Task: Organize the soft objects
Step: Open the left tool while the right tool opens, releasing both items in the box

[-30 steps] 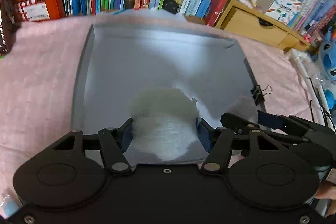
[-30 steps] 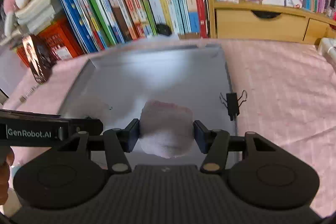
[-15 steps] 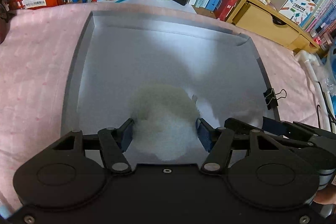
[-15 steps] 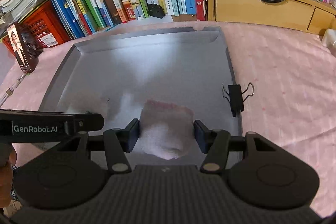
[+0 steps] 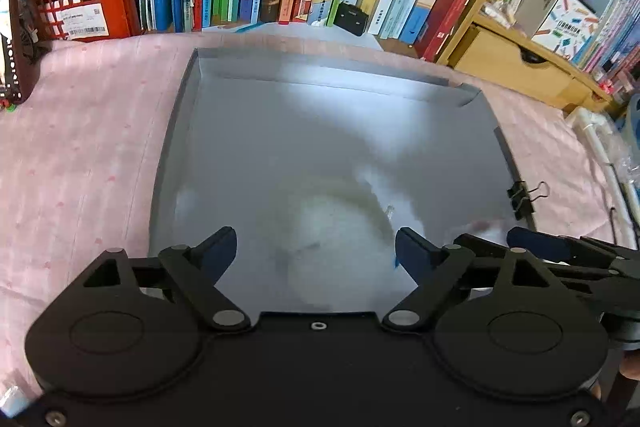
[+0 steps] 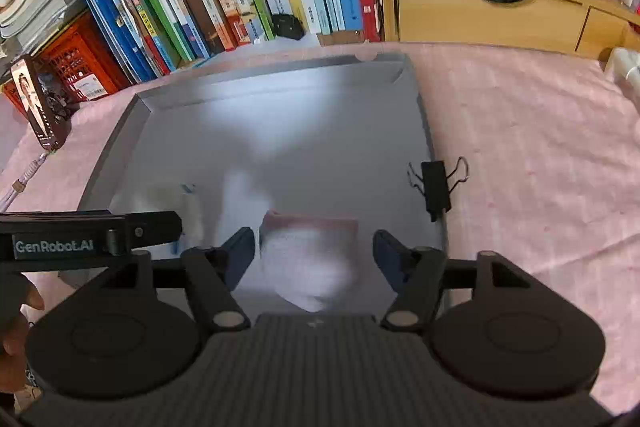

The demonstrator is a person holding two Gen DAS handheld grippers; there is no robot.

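Now, left to right.
Left gripper [image 5: 316, 253]: jaws just opened wide, clear of the blurred white soft toy [image 5: 336, 239] between them, over the grey tray [image 5: 304, 131].
Right gripper [image 6: 314, 251]: jaws just opened, apart from the pink-edged white cloth [image 6: 310, 263] between them.
Binder clip [image 6: 436, 187]: on the tray's right rim.

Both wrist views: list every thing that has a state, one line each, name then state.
left gripper: open, jaws just opened, clear of the white soft piece
white soft piece: blurred, released over the tray
right gripper: open, jaws just opened
pink-edged soft piece: released between the jaws, blurred
grey tray: flat on the pink cloth
binder clip: clamped on the tray's edge
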